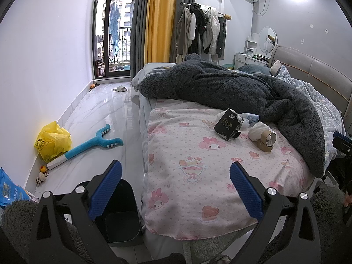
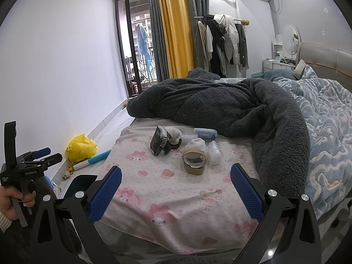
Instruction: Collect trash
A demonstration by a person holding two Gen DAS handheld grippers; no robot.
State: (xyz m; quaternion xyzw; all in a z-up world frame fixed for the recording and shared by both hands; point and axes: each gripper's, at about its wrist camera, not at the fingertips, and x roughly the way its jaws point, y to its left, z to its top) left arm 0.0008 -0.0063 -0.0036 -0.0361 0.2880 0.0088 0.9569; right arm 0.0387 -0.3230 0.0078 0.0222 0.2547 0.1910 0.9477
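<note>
The left gripper (image 1: 176,189) hangs low at the foot of the bed (image 1: 319,70), its two blue pads (image 1: 105,191) spread wide with nothing between them. It points along the pink sheet (image 1: 187,145), straddling the bed's near corner, with the black bin (image 1: 123,215) under its left finger, on the floor just beside the bed. In the right wrist view a hand (image 2: 10,200) grips this tool's handle at the far left, beside the bed.

The right gripper (image 2: 176,189) is also held at the foot of the bed, aimed up the sheet at the trash. Its two pads (image 2: 246,191) stand wide apart and hold nothing.

The trash lies in one cluster on the sheet, mid-bed, just short of the grey blanket (image 2: 220,103). Counted in the right wrist view:
- one black pack (image 2: 158,142), tilted, marked "Face"
- one tape roll (image 2: 194,161), nearest the gripper
- one white wad (image 2: 197,144) touching the roll behind it
- one clear crumpled wrap (image 2: 214,153) just beside the roll
- one blue packet (image 2: 205,133) against the blanket
- one more white crumpled piece (image 2: 173,134) behind the pack

On the floor beside the bed, along the wall: one yellow bag (image 1: 52,140), one blue plush toy (image 1: 92,143), and a few small figures (image 1: 43,173), too small to count surely.
</note>
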